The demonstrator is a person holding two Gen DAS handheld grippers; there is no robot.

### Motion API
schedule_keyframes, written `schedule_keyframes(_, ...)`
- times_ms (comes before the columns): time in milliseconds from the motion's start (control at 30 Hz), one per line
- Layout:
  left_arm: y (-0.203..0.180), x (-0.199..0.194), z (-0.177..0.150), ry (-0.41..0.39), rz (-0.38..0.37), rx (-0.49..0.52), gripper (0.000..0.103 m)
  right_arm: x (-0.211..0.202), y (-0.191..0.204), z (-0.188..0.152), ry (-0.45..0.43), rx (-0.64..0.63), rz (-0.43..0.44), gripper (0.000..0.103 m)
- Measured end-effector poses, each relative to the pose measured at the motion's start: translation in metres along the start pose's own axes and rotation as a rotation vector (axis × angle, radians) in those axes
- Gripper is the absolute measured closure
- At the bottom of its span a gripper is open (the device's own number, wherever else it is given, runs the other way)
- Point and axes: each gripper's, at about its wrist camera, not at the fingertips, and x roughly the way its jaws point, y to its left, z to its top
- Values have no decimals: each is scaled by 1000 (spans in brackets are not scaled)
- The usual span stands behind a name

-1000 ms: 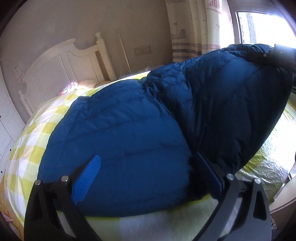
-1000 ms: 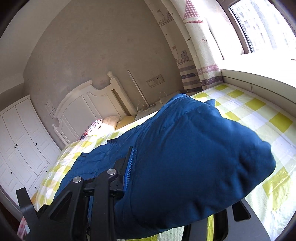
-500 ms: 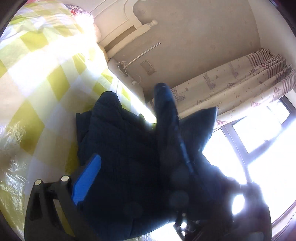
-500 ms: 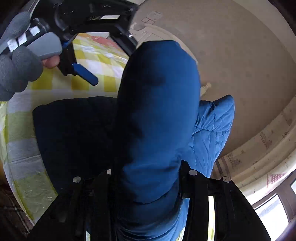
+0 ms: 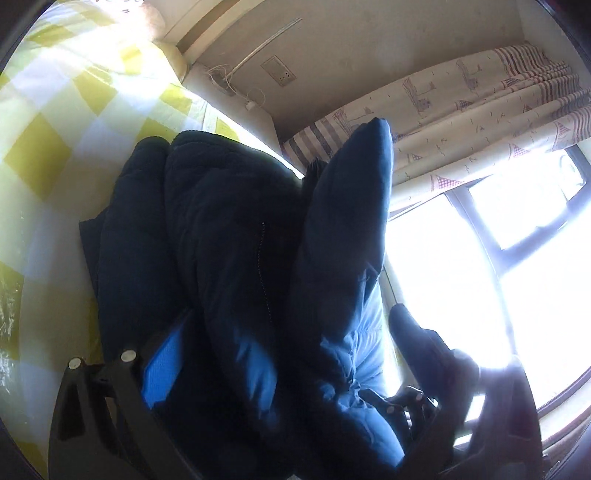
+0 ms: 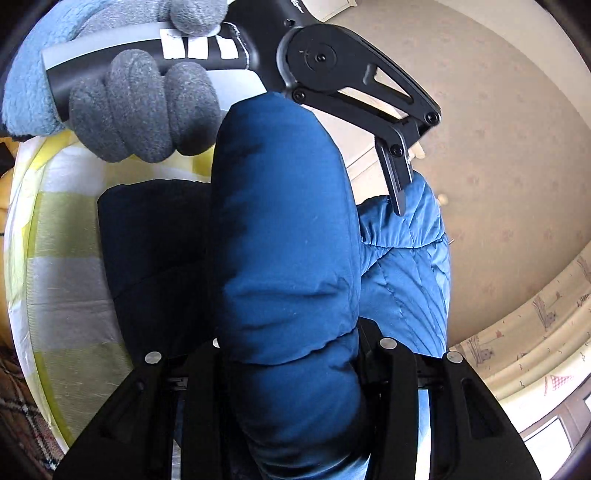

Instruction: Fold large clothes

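Note:
A dark blue puffer jacket is bunched up and lifted off the yellow-checked bed. My left gripper is shut on a thick fold of the jacket; its blue left pad shows, the right finger is hidden by fabric. In the right wrist view the jacket fills the middle and my right gripper is shut on a padded roll of it. The left gripper's body, held by a grey-gloved hand, is just above and touches the jacket.
The bed sheet lies below the jacket. A beige wall, a patterned curtain and a bright window are on the right. A white headboard edge and wall socket are beyond.
Both grippers have swung up and turned, lifting the jacket off the bed and bunching it between them. The left gripper has come close above the right one.

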Motion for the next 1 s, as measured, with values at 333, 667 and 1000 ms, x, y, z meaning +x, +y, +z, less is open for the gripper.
schedule_keyframes(333, -27, 60, 49, 170, 166, 68, 51, -7, -6, 0, -40, 36, 24, 41)
schedule_keyframes(667, -21, 45, 41, 105, 131, 55, 73, -70, -70, -129, 159, 717, 101, 26)
schedule_keyframes(1000, -71, 12, 8, 26, 208, 162, 86, -30, -36, -124, 266, 667, 56, 40)
